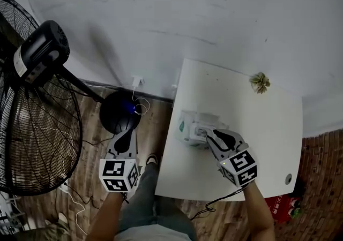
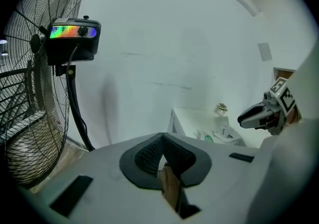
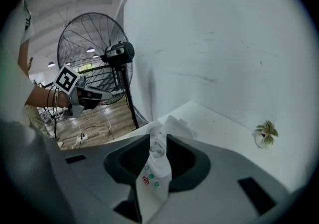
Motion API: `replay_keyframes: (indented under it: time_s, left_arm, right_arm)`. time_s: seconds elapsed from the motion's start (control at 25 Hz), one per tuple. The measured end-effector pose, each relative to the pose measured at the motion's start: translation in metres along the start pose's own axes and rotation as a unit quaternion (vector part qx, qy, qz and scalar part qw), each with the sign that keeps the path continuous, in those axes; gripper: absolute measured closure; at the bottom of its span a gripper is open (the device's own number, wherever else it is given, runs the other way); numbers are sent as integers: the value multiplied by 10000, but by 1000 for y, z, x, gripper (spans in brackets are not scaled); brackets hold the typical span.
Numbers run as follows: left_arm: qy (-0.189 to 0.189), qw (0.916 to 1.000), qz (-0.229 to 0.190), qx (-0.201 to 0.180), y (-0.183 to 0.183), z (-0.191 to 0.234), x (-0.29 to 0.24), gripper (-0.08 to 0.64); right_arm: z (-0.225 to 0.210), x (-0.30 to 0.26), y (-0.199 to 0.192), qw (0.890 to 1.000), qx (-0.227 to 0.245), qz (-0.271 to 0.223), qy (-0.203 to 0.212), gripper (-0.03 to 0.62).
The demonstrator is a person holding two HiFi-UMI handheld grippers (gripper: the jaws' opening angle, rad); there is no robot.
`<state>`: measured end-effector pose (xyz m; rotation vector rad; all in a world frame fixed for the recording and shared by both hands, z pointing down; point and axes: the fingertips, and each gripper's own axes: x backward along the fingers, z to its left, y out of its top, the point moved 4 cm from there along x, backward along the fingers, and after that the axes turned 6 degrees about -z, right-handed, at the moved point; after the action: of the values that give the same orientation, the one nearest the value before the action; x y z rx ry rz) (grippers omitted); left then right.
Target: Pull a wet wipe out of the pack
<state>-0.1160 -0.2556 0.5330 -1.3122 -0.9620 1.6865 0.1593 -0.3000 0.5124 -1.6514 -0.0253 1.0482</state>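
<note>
Nearby, fan point(image 1: 37, 122) left of table point(image 1: 252, 122); right gripper point(image 1: 212, 136) pinching wipe pack point(image 1: 190, 126).

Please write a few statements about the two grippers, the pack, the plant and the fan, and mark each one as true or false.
1. The left gripper holds the pack. False: it is shut and empty, held off the table over the floor.
2. The right gripper is shut on a printed white part of the pack. True.
3. The plant stands on the table, apart from the pack. True.
4. The fan stands on the table. False: it stands on the floor, to the left of the table.
</note>
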Motion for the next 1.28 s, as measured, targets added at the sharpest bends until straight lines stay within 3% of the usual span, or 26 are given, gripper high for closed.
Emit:
replay_keyframes:
  time_s: [0.32,0.8,1.04,1.28]
  left_arm:
    - [77,10000,6,-5,-2,-1,5,558]
    - [58,9999,126,103,-12,-10,8,558]
    - [97,9998,151,107,-15,-7,6,558]
    - [100,9996,240,149,-21,-9,6,558]
  right_arm:
    - [-6,-18,-5,9952,726,481,439,488]
    - [2,-35,-10,9736,1536,1108,1274,488]
    - [3,-43,-12,9595,1814,1446,1597,490]
    - [3,-50,-19,9379,2332,1831,1799,505]
